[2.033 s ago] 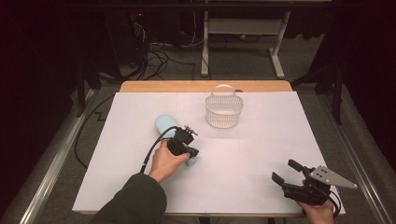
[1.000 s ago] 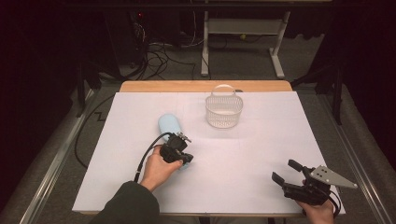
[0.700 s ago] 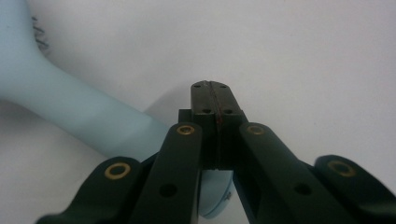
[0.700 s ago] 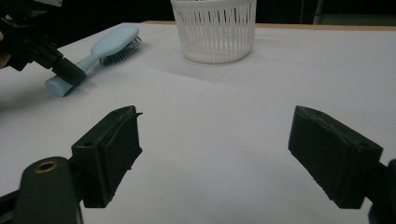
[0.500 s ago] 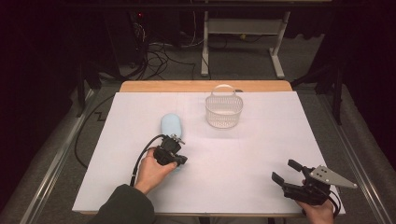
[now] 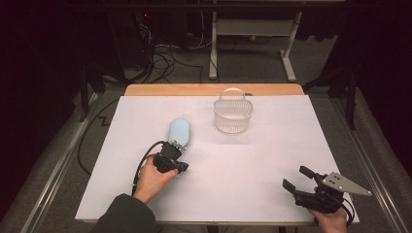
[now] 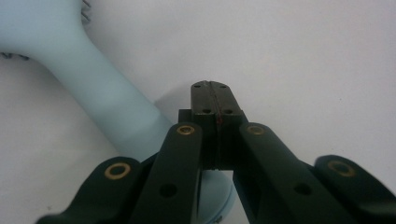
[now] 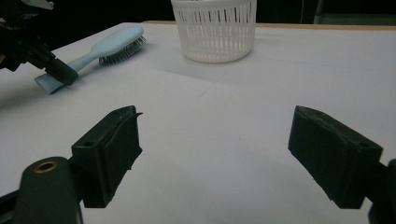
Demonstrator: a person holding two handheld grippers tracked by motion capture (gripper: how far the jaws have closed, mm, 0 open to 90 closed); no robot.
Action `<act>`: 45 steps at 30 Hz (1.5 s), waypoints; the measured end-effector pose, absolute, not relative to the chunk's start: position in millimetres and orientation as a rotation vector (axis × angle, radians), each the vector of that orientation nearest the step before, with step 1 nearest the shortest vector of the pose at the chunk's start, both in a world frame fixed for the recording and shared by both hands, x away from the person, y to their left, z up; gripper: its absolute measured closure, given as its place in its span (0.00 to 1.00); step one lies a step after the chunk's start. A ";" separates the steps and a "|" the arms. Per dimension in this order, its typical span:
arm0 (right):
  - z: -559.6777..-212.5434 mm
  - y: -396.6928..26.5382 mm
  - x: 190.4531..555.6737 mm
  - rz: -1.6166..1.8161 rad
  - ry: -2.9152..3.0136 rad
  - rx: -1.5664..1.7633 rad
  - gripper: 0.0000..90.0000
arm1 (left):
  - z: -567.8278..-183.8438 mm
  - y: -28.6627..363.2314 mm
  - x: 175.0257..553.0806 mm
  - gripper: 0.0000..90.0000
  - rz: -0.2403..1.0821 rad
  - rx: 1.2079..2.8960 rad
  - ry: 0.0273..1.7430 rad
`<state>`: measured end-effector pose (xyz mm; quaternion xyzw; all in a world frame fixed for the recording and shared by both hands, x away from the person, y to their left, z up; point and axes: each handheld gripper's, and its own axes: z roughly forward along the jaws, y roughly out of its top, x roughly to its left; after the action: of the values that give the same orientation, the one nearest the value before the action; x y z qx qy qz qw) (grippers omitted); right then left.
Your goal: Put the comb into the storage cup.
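The left gripper is pressed together, empty, at the handle end of the light-blue hairbrush, which lies at ten o'clock of the worktop's middle. The right gripper is spread.

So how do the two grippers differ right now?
The left gripper is shut with nothing between its jaws, while the right gripper is wide open. The left sits over the handle end of the blue hairbrush; the right rests apart near the table's front corner. Both hold nothing.
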<state>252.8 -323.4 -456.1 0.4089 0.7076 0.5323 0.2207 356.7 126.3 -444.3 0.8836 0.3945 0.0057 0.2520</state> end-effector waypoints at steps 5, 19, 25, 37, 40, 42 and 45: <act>-456.2 -323.5 252.8 1.473 1.955 1.132 0.19 | -444.6 131.6 356.3 1.00 0.018 2.398 1.089; -456.3 -323.1 253.1 1.470 1.956 1.135 0.19 | -446.6 148.5 357.8 1.00 0.039 2.388 1.163; -456.3 -322.2 254.6 1.474 1.958 1.135 0.19 | -446.9 154.2 358.6 1.00 0.058 2.382 1.187; -456.4 -321.3 257.3 1.481 1.966 1.129 0.19 | -448.5 161.6 362.4 1.00 0.077 2.376 1.233; -456.4 -321.4 257.3 1.480 1.966 1.130 0.19 | -448.3 163.7 363.4 0.98 0.077 2.362 1.238; -456.5 -321.5 257.4 1.480 1.966 1.132 0.19 | -447.7 164.5 363.3 0.96 0.083 2.353 1.241; -456.5 -321.6 257.5 1.481 1.965 1.135 0.19 | -446.3 165.1 362.2 0.89 0.073 2.338 1.222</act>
<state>257.5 -321.6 -456.5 0.4093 0.7083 0.5337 0.2145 362.2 165.1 -446.3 0.8581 0.4485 0.0270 0.2485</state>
